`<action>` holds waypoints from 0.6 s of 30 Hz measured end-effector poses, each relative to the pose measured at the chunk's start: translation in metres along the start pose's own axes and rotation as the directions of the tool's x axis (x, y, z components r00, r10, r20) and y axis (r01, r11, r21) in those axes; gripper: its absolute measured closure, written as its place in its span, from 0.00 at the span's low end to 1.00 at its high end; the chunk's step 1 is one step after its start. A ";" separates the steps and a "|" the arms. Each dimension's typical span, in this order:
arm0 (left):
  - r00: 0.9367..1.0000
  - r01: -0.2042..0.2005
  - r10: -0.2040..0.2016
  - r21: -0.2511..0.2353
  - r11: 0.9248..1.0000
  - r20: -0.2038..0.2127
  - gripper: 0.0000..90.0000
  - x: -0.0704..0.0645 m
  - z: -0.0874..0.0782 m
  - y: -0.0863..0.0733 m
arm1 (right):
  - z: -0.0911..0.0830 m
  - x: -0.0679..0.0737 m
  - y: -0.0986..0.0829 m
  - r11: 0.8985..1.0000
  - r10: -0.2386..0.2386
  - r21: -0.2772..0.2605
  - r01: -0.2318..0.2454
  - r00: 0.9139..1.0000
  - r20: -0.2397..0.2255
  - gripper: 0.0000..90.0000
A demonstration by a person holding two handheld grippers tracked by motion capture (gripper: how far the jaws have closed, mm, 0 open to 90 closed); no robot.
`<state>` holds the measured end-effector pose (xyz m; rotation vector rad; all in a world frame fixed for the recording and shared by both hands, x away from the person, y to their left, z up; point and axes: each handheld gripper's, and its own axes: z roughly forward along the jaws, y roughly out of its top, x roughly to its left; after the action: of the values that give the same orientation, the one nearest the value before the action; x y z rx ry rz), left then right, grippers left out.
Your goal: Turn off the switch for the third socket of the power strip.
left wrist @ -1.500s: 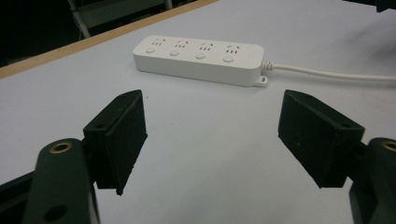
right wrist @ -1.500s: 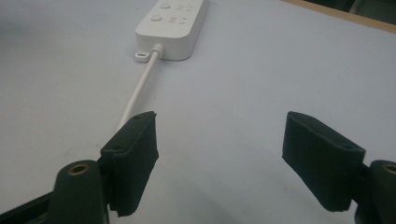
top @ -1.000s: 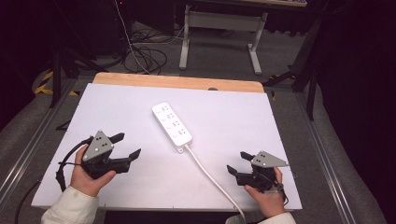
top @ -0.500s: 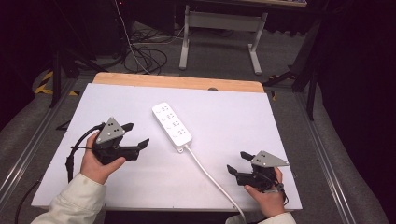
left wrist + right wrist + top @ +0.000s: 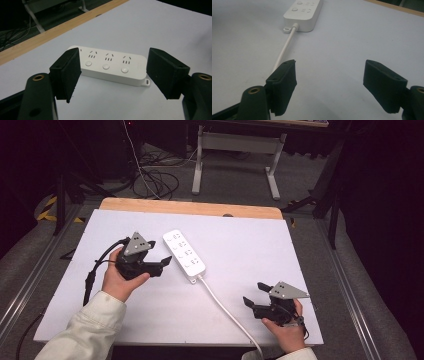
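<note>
White laminate is covering the table [image 5: 320, 270], and near its front right corner the right gripper [image 5: 256, 301] is sitting low in the person's hand, jaws spread wide with nothing between them. From there the white cord [image 5: 225, 310] is running from the near edge up and to the left toward the power strip [image 5: 184, 252]; in the right gripper view the cord [image 5: 284, 51] is passing just left of the left jaw and meeting the strip's near end [image 5: 303, 11] well ahead.

Farther in, on the left half of the table, the left gripper [image 5: 166, 263] is hanging just beside the strip's left long side, jaws gaping and holding nothing, and pointing right toward it. Its own view is showing the strip [image 5: 112, 67] lying crosswise between the 2 pads, 3 round switches facing up.

Judging by this, the strip's long axis is running from near right to far left, diagonal across the table's middle, and the left hand is much the nearer. Spanning its length looks doubtful; a grip across its narrow width would mean turning the wrist.
</note>
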<state>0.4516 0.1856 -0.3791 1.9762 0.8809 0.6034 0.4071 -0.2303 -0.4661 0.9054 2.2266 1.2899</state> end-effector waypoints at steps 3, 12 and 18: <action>1.000 0.014 -0.014 0.000 1.000 -0.014 0.34 0.000 0.008 0.003 | 0.000 0.000 0.000 1.000 0.001 -0.001 -0.001 1.000 0.000 0.30; 0.999 0.015 -0.015 0.000 1.000 -0.041 0.46 0.000 0.033 0.010 | 0.000 -0.001 0.000 1.000 -0.001 -0.003 0.001 1.000 -0.003 0.30; 0.998 0.022 -0.024 -0.025 0.999 -0.065 0.69 0.005 0.044 0.010 | 0.000 -0.001 0.000 1.000 -0.001 -0.003 0.001 1.000 -0.003 0.30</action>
<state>0.4889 0.1629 -0.3923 1.9318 0.9310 0.6655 0.4074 -0.2312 -0.4660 0.9019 2.2265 1.2951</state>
